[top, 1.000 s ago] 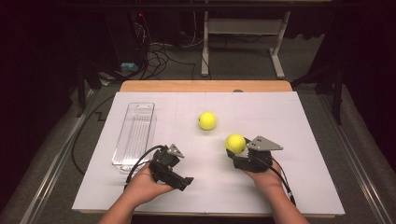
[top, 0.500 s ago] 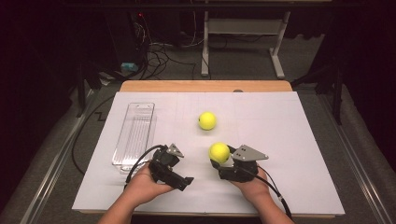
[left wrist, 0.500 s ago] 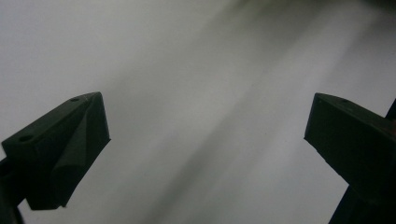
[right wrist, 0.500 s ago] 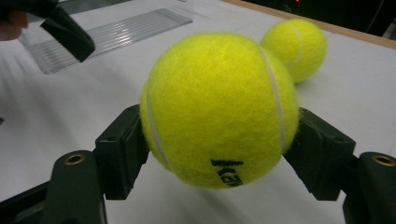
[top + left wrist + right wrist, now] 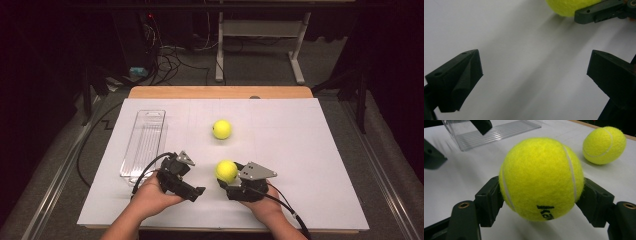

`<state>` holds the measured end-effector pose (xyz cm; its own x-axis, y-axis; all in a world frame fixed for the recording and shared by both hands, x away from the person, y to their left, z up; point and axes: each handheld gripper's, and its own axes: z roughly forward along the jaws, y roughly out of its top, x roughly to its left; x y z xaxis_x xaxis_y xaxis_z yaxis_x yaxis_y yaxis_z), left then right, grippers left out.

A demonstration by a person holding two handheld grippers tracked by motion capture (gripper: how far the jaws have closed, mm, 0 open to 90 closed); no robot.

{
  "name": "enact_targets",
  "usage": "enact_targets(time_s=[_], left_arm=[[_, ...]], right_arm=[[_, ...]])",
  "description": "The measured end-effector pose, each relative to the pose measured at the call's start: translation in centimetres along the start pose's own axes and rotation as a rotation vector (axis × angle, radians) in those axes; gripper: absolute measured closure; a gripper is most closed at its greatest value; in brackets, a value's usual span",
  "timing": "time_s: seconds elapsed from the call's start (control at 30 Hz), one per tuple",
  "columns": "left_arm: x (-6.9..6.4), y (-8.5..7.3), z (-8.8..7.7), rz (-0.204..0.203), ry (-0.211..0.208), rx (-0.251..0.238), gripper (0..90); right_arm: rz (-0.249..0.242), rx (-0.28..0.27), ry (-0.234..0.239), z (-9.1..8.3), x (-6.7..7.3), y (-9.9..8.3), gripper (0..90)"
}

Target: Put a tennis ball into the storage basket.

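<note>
White paper covers the surface. Right gripper fingers pinch a tennis ball near the front edge; left gripper fingers are spread, empty. Carry the ball level toward the clear tray, squeezing evenly.

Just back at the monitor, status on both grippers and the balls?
Right gripper shut on tennis ball. Left gripper open, nothing between jaws. Second ball loose on white sheet; clear tray far left. Nothing in the way.
</note>
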<state>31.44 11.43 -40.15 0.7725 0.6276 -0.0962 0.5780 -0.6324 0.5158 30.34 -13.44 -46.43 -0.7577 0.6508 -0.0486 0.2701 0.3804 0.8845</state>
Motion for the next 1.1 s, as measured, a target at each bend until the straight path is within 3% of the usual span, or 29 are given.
enact_targets(time_s=[0.13,0.37,0.73,0.93,1.1], left_arm=[[-0.2,1.5,-1.6,0.016,0.017,0.03,1.2],[0.3,4.0,-3.0,0.0,0.025,0.071,1.2],[0.2,5.7,-2.0,-0.01,0.014,0.166,1.2],[-0.2,6.4,-1.2,-0.024,-0.03,0.171,1.1],[-0.5,7.0,-0.5,-0.016,-0.038,0.182,1.0]], right_arm=[[-0.004,-0.008,-0.002,0.0,0.0,-0.1,27.4],[-0.011,-0.009,0.01,0.4,0.4,-0.1,27.4],[-0.016,-0.008,0.023,0.6,0.8,-0.1,27.3],[-0.014,-0.014,0.026,0.6,0.9,0.0,27.3],[-0.015,-0.018,0.03,0.7,1.1,0.0,27.3]])
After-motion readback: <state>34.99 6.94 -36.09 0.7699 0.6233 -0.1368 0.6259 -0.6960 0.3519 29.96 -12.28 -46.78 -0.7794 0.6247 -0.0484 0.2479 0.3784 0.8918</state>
